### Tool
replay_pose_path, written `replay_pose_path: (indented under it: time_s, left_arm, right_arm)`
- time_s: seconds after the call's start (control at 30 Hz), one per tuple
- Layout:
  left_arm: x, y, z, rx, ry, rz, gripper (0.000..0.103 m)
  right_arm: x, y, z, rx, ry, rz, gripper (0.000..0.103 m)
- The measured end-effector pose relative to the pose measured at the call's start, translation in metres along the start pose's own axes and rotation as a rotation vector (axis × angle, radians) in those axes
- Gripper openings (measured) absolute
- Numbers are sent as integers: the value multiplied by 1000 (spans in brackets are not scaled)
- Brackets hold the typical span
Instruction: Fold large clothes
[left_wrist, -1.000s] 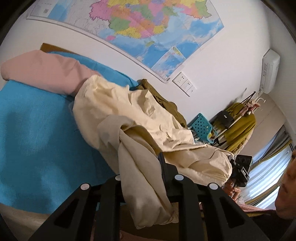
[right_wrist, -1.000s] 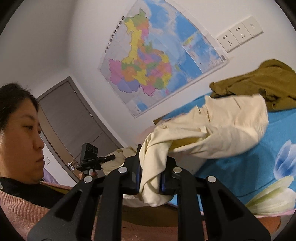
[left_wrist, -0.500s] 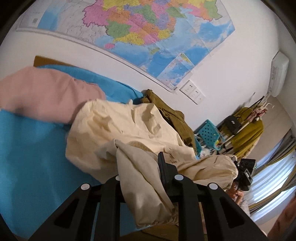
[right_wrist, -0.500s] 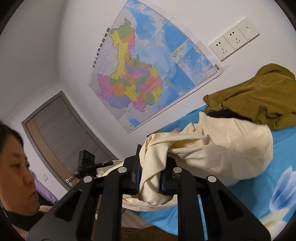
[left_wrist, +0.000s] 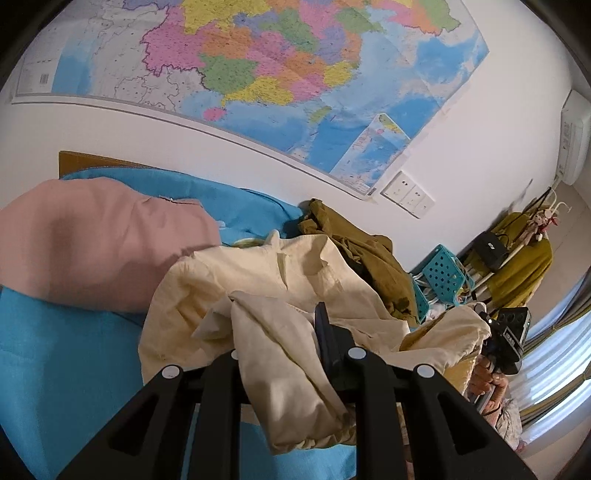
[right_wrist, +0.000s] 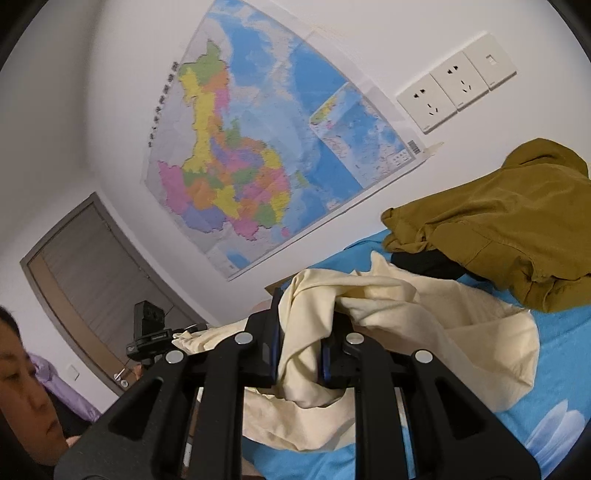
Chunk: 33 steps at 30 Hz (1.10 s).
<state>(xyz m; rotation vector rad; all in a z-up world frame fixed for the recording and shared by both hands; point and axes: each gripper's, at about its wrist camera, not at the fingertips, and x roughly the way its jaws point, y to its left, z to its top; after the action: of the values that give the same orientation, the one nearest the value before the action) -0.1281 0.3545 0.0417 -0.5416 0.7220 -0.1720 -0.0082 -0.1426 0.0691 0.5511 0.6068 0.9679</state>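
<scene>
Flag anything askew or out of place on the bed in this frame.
The cream garment is bunched, not flat, clamped by both the left gripper and right gripper. An olive garment lies crumpled against the wall. No damage or spill is visible.

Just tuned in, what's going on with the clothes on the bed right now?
A person holds a gripper in each hand, and both are clamped on the same cream garment. The left gripper has a bunched fold between its fingers, and the right gripper grips another bunched part. The rest of the garment sags in loose wrinkles onto the blue bedsheet, not yet laid flat or folded. An olive garment lies crumpled by the wall, and a pink pillow sits beside the cream one.
</scene>
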Motion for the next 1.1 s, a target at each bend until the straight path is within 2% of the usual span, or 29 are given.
replay_pose_path:
  time_s: [0.37,1.1]
  left_arm:
    - [21,6,25,-6,19,55,17]
    - [49,11,45,4,52,114,17]
  right_arm:
    - [26,-15,18,29,20,-32,16]
    - [47,-31,29,60,40,-77,16]
